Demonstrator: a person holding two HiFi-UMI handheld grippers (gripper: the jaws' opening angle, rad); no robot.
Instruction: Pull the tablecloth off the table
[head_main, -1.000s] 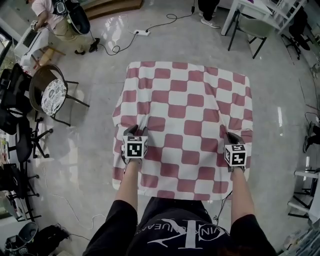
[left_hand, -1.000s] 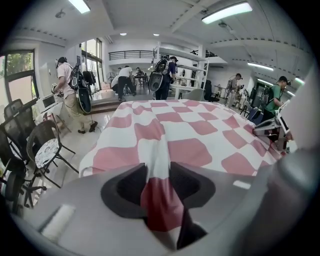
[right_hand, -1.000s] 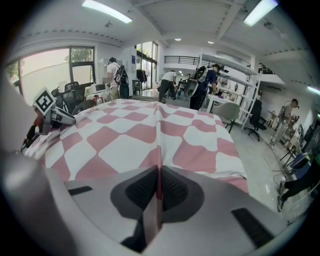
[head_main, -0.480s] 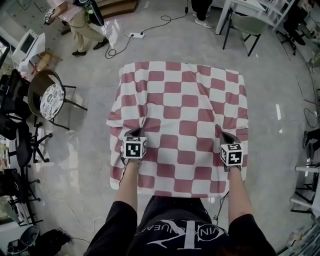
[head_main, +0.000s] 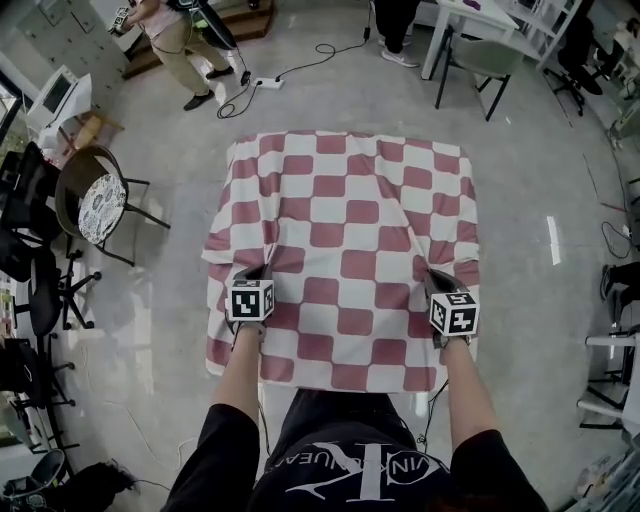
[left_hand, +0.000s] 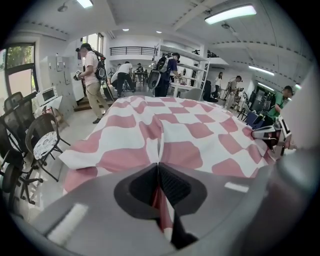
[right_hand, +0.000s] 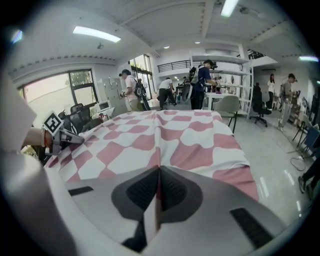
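We see the red-and-white checked tablecloth (head_main: 340, 230) in the middle of the head view. It is spread over a table that it hides entirely, and its edges hang down at the left, the right and the near side. Our left gripper (head_main: 260, 272) bites the cloth at its lower left and our right gripper (head_main: 432, 278) at its lower right. The fabric bunches into a ridge of folds at each bite. In both gripper views the jaws are closed together, with a pinch of cloth clamped between them. A chair (head_main: 98, 195) stands at the left of the frame, well apart from the cloth.
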